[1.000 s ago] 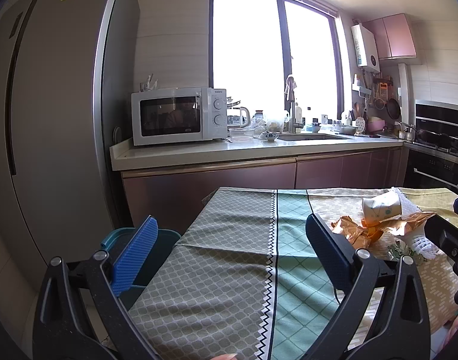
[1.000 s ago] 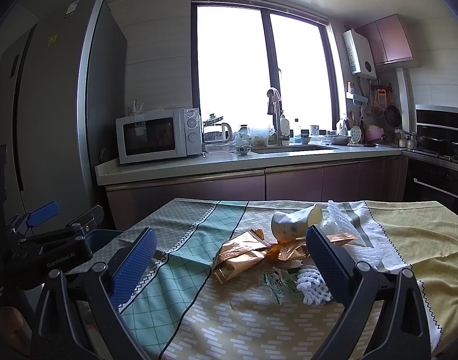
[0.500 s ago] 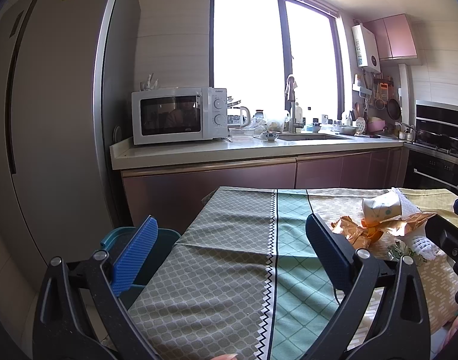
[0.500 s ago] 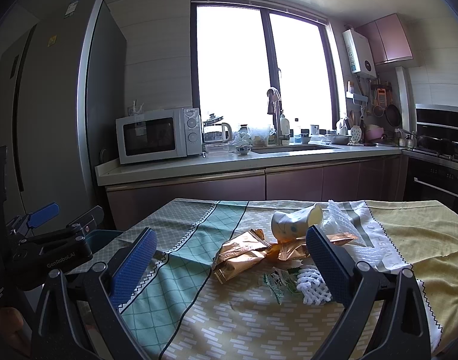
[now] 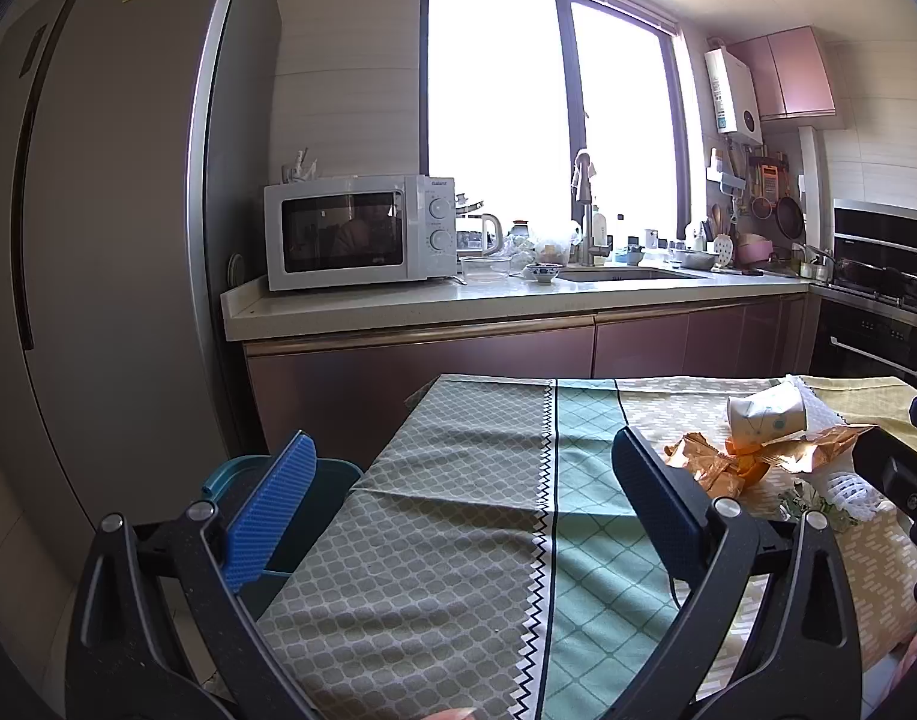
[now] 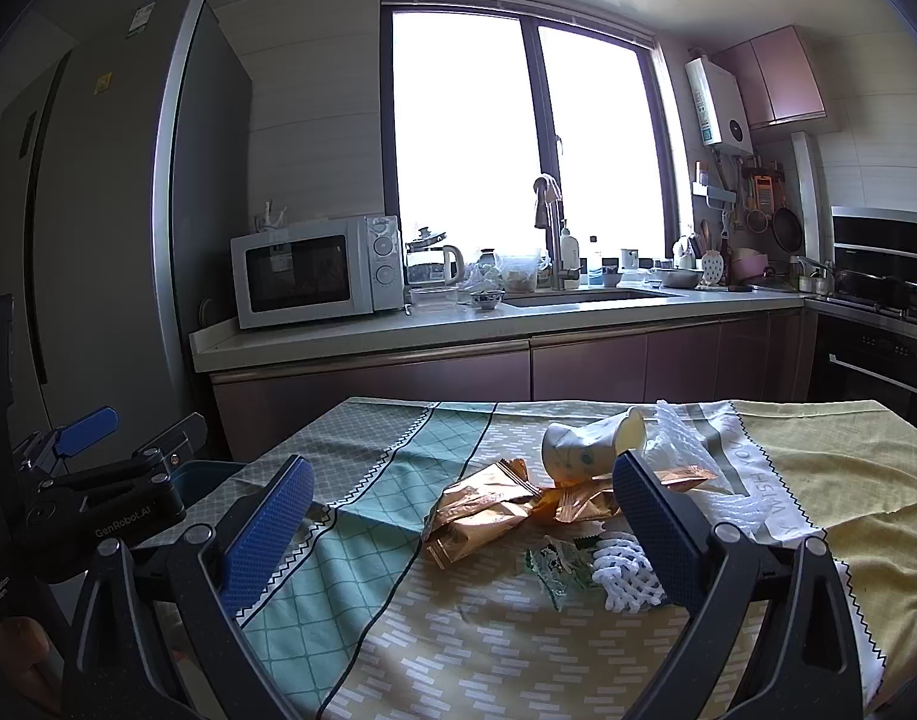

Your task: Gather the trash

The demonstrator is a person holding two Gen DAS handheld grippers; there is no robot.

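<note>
Trash lies in a pile on the cloth-covered table (image 6: 818, 480): a tipped paper cup (image 6: 584, 450), copper foil wrappers (image 6: 488, 510), a small green wrapper (image 6: 554, 564), white foam netting (image 6: 626, 570) and clear plastic (image 6: 680, 450). My right gripper (image 6: 458, 528) is open and empty just in front of the pile. My left gripper (image 5: 458, 516) is open and empty over the table's left end, with the cup (image 5: 764, 420) and wrappers (image 5: 716, 468) to its right. A blue bin (image 5: 242, 480) stands on the floor left of the table.
A tall grey fridge (image 5: 98, 240) stands at the left. A counter (image 5: 458, 306) with a microwave (image 5: 356, 231), kettle and sink runs behind the table. An oven and stove (image 6: 878, 330) are at the right.
</note>
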